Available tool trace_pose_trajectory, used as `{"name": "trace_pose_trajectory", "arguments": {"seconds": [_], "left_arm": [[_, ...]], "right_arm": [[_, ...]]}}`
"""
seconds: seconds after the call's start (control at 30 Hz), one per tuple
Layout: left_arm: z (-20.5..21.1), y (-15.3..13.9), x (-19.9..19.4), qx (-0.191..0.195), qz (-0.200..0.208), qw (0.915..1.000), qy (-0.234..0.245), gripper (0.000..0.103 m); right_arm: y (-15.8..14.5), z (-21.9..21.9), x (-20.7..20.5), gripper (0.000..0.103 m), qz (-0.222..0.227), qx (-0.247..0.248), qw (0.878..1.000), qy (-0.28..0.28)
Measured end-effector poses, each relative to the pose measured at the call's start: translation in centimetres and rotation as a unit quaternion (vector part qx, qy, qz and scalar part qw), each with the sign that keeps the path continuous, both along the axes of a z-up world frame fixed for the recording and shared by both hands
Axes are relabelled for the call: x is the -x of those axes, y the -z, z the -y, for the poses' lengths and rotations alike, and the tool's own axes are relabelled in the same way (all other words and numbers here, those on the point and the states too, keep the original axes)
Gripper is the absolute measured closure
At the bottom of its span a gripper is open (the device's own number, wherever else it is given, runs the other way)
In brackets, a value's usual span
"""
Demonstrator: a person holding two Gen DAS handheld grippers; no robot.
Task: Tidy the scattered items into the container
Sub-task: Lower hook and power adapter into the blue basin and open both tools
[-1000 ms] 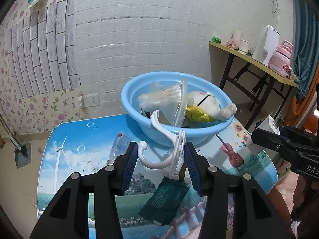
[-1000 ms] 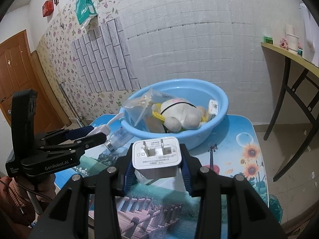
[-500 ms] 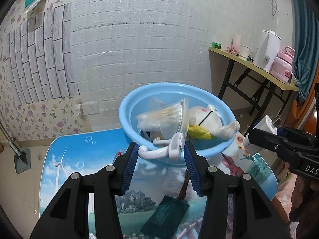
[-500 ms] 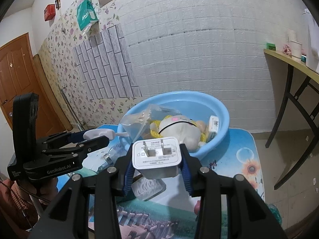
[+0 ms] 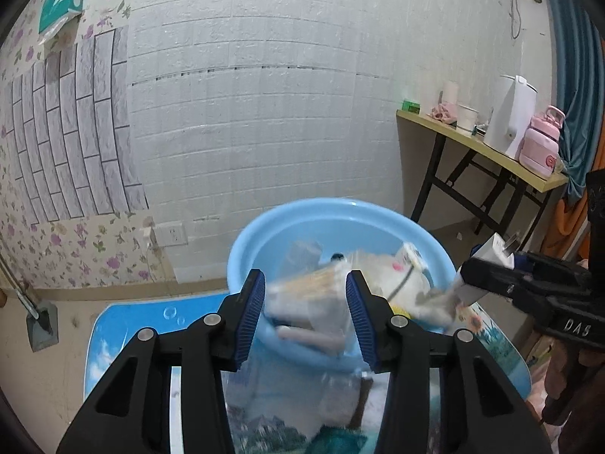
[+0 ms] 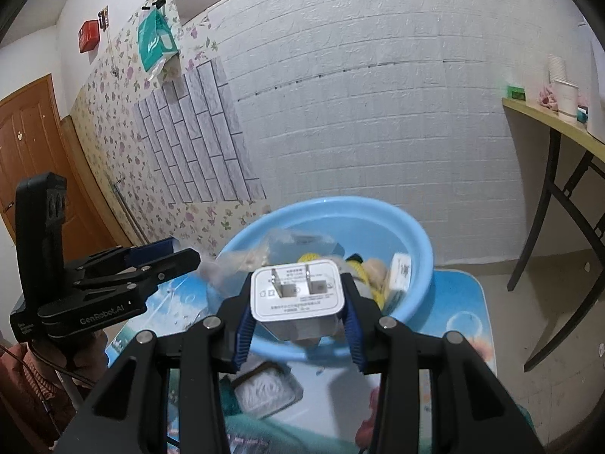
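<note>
A light blue basin (image 5: 332, 223) (image 6: 412, 242) stands at the back of the table. It holds a clear bag of sticks (image 5: 310, 291), a plush toy (image 5: 408, 283) and a small white box (image 6: 401, 272). A white hook (image 5: 314, 336), blurred, lies at the basin's near rim. My left gripper (image 5: 305, 317) is open and empty above the basin's near edge. My right gripper (image 6: 298, 302) is shut on a white plug charger (image 6: 298, 291) held in front of the basin; it also shows in the left wrist view (image 5: 487, 261).
On the picture-print table (image 6: 461, 321) lie a clear packet of white material (image 6: 264, 393) and a dark green packet (image 5: 336, 442). A folding side table (image 5: 480, 151) with a kettle and pink bottle stands at the right. A white brick wall is behind.
My left gripper rose and moved forward over the basin, opened, and let go of the white hook, which now lies at the basin's rim. My right gripper carried the charger closer to the basin.
</note>
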State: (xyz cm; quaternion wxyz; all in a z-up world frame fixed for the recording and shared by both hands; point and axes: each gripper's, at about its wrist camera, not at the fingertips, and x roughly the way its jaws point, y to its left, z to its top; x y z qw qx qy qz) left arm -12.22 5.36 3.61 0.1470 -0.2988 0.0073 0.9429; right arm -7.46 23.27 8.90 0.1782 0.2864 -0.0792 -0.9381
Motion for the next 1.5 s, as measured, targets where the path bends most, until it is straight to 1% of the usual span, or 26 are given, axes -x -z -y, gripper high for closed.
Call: {"name": "trace_pose_trajectory", "arguments": {"seconds": [0.1,0.2,0.37,0.47,0.6,0.73,0.9,0.93,1.0,1.03,1.07,1.1,1.17,1.23,1.3,1.5], "left_arm": [[-0.6,-0.1,1.3,0.001,-0.004,1.0,0.006,0.059],[-1.3,0.3,2.4,0.003,0.003,0.9999,0.012,0.059],[-2.7,1.6,3.9,0.01,0.016,0.9995,0.027,0.059],[-3.1,2.7,4.7,0.01,0.031,0.999,0.031,0.059],[-3.6,4.0,5.1,0.015,0.045,0.9981,0.039,0.059],[-4.3,4.6,5.2,0.032,0.04,0.998,0.037,0.059],[-5.0,4.7,4.8,0.043,0.035,0.9977,0.039,0.052],[-4.9,4.6,4.8,0.041,0.035,0.9978,0.038,0.052],[-4.4,4.3,4.6,0.032,0.037,0.9981,0.038,0.051],[-4.3,4.1,4.6,0.028,0.037,0.9982,0.038,0.05],[-4.1,3.8,4.3,0.026,0.034,0.9984,0.037,0.045],[-4.0,3.6,4.1,0.027,0.03,0.9986,0.035,0.042],[-3.8,3.0,3.5,0.027,0.021,0.9989,0.032,0.035],[-3.4,2.3,2.9,0.021,0.014,0.9992,0.032,0.03],[-3.1,1.8,2.2,0.019,0.008,0.9993,0.03,0.026],[-1.7,1.4,-0.5,0.021,-0.001,0.9996,0.018,0.013]], "right_arm": [[0.4,0.0,1.3,0.063,0.003,0.001,1.0,0.002],[1.2,0.1,2.6,0.063,0.015,0.004,1.0,0.0],[2.6,0.4,4.0,0.063,0.034,0.001,0.999,-0.005],[3.1,0.2,4.7,0.063,0.035,0.006,0.999,-0.008],[3.7,0.3,5.6,0.064,0.043,0.0,0.999,-0.011],[4.6,0.5,6.0,0.064,0.053,-0.002,0.998,-0.014],[4.6,0.6,6.0,0.063,0.055,-0.008,0.998,-0.018],[4.6,0.6,5.9,0.062,0.055,-0.011,0.998,-0.018],[4.5,0.8,5.7,0.052,0.054,-0.018,0.998,-0.018],[4.4,0.8,5.6,0.049,0.053,-0.021,0.998,-0.018],[4.2,0.8,5.4,0.043,0.051,-0.021,0.998,-0.017],[4.0,0.7,5.2,0.041,0.047,-0.021,0.999,-0.016],[3.7,0.6,4.7,0.04,0.041,-0.02,0.999,-0.012],[3.2,0.5,4.2,0.039,0.033,-0.02,0.999,-0.005],[2.5,0.3,3.5,0.038,0.021,-0.02,1.0,0.004],[1.6,-0.2,1.6,0.038,0.013,-0.018,0.999,0.023]]}}
